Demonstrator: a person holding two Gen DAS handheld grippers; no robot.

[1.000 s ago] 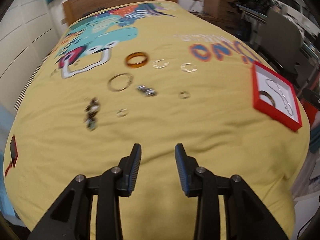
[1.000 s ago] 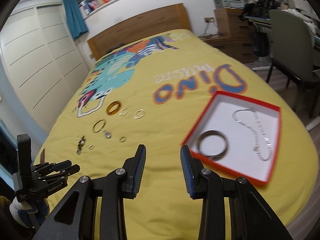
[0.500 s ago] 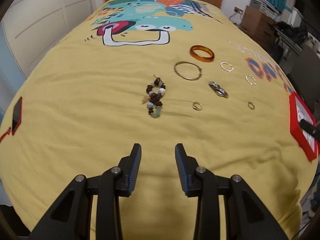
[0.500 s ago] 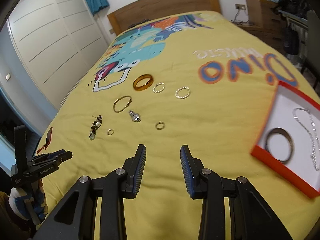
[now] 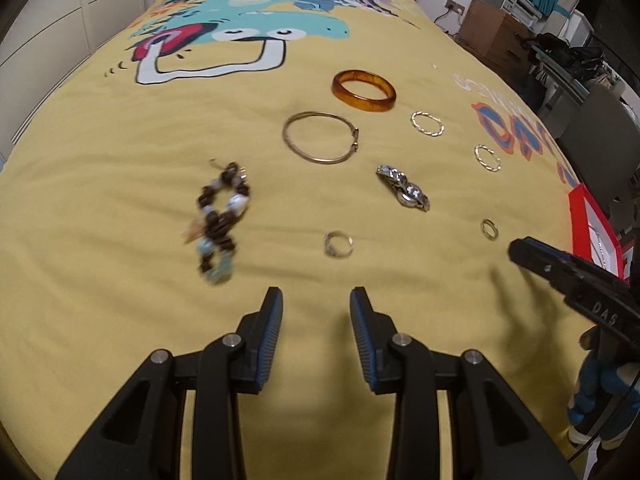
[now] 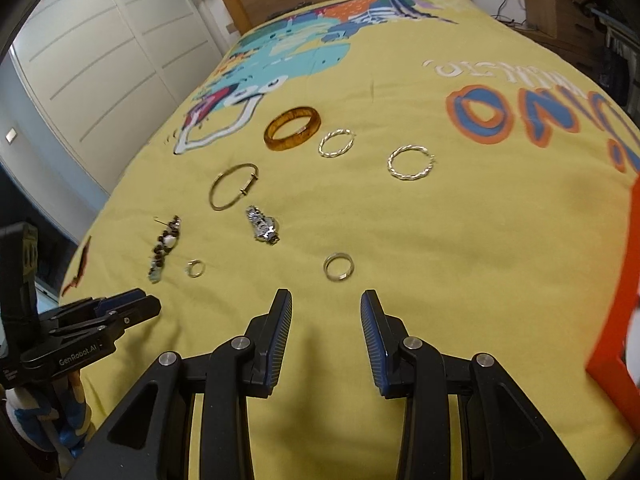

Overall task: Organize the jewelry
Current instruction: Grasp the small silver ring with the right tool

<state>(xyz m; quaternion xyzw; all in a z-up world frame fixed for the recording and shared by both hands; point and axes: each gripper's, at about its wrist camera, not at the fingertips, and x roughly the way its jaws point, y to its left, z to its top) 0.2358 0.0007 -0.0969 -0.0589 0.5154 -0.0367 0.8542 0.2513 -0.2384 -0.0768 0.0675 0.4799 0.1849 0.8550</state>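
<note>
bed [image 5: 100,200]: carries all jewelry, spread apart
bangle [image 5: 364,91]: farthest
thin bracelet [image 5: 320,138]: just nearer
beaded bracelet [image 5: 220,216]: left
two twisted hoops [image 5: 427,123]: right (side by side)
box [image 5: 592,224]: far right edge

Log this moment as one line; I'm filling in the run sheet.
left gripper: open, empty | right gripper: open, empty | nearest right: small ring | amber bangle, beaded bracelet on bedspread | red box: at right

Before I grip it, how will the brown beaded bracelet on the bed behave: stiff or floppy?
The beaded bracelet lies twisted into a figure-eight on the yellow bedspread, so it is probably floppy and will sag from whichever beads are pinched. Its rounded beads may slip between the pads. Unlike the amber bangle, it seems unlikely to roll.
</note>
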